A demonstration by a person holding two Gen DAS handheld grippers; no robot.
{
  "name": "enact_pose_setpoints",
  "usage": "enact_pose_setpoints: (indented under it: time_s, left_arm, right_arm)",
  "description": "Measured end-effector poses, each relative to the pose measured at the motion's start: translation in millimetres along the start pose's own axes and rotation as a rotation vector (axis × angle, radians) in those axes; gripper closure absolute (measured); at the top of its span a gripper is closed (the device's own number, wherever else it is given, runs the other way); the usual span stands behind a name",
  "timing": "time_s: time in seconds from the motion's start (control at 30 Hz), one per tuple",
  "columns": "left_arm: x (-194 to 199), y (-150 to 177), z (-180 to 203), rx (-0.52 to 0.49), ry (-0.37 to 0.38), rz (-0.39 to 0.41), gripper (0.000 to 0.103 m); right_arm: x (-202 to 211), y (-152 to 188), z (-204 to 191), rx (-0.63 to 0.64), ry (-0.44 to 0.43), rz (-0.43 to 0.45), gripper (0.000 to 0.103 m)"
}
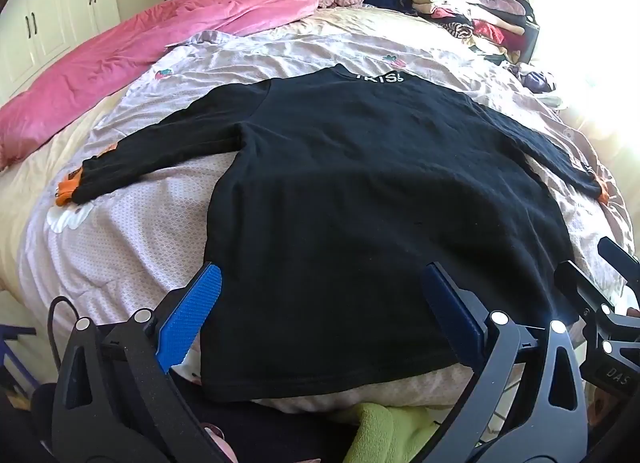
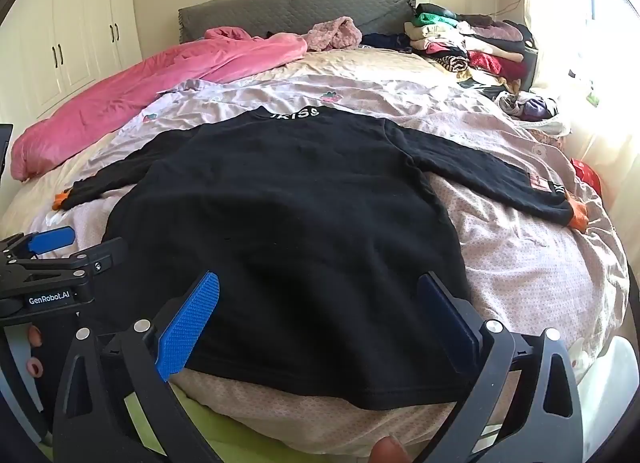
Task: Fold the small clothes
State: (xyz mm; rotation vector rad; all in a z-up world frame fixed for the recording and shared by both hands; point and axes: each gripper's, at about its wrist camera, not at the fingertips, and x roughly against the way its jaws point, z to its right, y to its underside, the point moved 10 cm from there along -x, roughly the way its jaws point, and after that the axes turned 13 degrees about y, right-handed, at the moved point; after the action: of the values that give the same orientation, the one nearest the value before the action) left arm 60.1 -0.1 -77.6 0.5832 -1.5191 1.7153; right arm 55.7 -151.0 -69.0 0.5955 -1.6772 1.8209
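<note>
Lying flat near the bed's (image 1: 120,247) front edge: black sweater (image 1: 360,191), sleeves spread. Left hand-held gripper (image 1: 320,303) and right hand-held gripper (image 2: 318,309) both gape above its hem.

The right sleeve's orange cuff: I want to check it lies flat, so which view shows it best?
The right wrist view: the cuff lies close and unobstructed. The left wrist view shows it small at the bed's edge.

Black-framed left gripper (image 1: 320,315) with blue ridged pads and silver rivets; right gripper (image 2: 318,323) alike; "GenRobot.AI" lettering.
</note>
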Motion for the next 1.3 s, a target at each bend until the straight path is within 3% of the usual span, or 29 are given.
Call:
enact_pose_setpoints:
  time_s: [1.3]
  left_arm:
    - [1.6, -1.6, -2.5, -0.002, -0.001, 0.008, 0.009]
  right_arm:
    - [-4.4, -0.2, 2.6, -0.018, 0.002, -0.007, 0.004]
